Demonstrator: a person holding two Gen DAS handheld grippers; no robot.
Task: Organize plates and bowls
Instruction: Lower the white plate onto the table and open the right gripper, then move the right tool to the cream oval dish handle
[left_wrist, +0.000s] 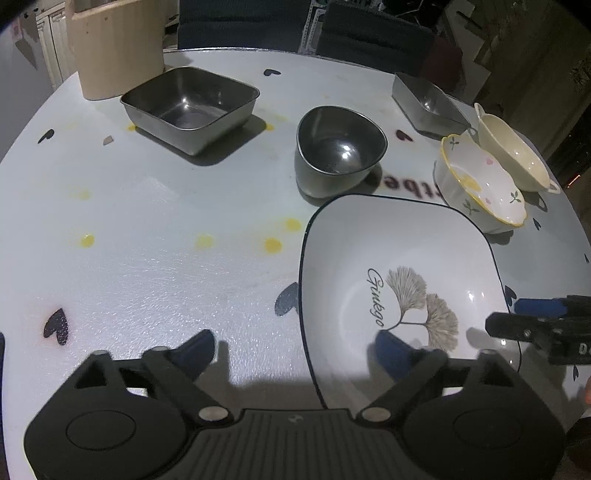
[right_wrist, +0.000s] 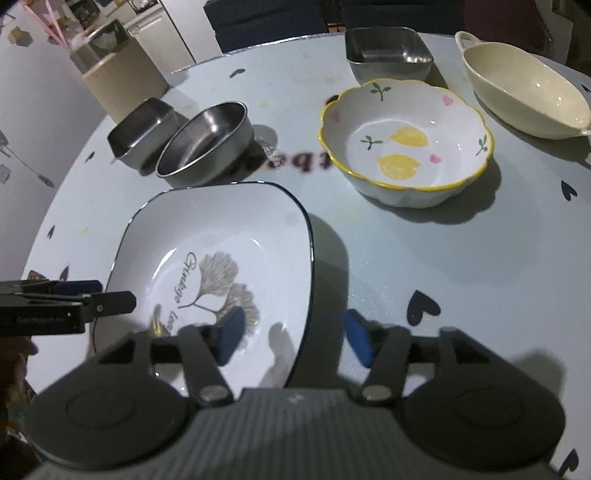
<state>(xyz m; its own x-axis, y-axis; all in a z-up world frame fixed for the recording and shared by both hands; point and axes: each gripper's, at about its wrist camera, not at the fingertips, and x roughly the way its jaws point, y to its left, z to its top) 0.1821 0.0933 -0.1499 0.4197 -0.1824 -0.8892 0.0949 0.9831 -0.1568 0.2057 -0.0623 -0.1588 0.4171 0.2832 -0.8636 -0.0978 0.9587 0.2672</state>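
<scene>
Dim, bluish indoor light, seemingly from overhead — small glints sit in the steel bowl (left_wrist: 340, 147) and on the plate (right_wrist: 221, 266). Dishes cast soft shadows on the table (left_wrist: 147, 221). Fisheye bends the edges — corners go dark. Slight overall softness; background murky.

Home dining room: heart-print table (left_wrist: 147, 280), chairs (left_wrist: 240, 26), assorted bowls (right_wrist: 406, 144), a fridge (right_wrist: 177, 29)

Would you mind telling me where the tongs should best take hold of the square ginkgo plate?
Probably the ginkgo plate by its thin raised rim on the near right edge, coming from the near side. The right tongs already straddle that rim, one finger inside and one outside; the flat base offers no purchase.
</scene>
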